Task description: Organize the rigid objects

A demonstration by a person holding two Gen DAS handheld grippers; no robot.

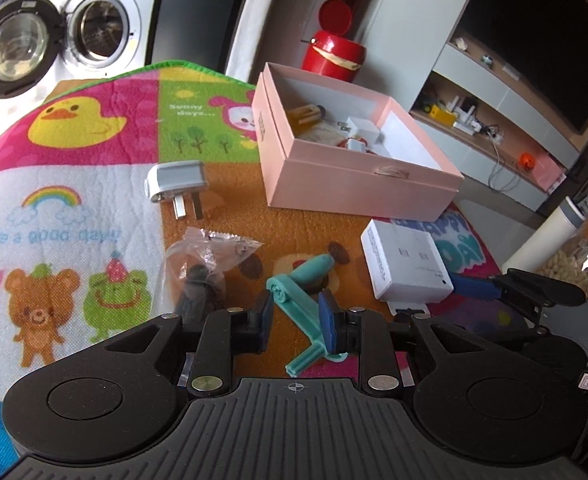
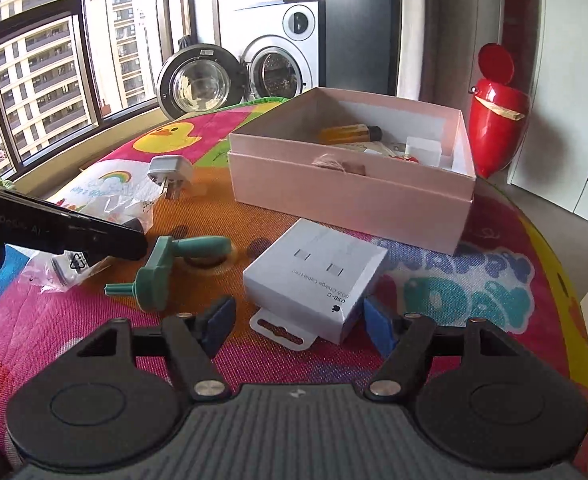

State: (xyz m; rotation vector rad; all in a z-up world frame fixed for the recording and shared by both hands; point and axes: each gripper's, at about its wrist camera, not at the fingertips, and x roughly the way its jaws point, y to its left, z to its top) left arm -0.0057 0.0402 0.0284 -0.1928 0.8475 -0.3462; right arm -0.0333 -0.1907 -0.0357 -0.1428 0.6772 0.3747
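Note:
A teal crank handle [image 1: 299, 300] lies on the colourful mat; my left gripper [image 1: 297, 322] is open with its fingers on either side of it. The handle also shows in the right wrist view [image 2: 162, 268]. My right gripper [image 2: 297, 326] is open around the near end of a white USB-C cable box [image 2: 317, 276], which also shows in the left wrist view [image 1: 405, 264]. An open pink box [image 1: 353, 160] holds a yellow item and white chargers; it also shows in the right wrist view [image 2: 353, 184]. A grey plug adapter [image 1: 178, 184] and a clear plastic bag [image 1: 202, 268] with dark parts lie left.
A red bin [image 1: 333, 52] with its lid up stands behind the pink box. A washing machine [image 1: 94, 28] with its door open is at the back. A white cylinder [image 1: 541, 240] and a jar stand at the right. The mat [image 1: 54, 208] covers the table.

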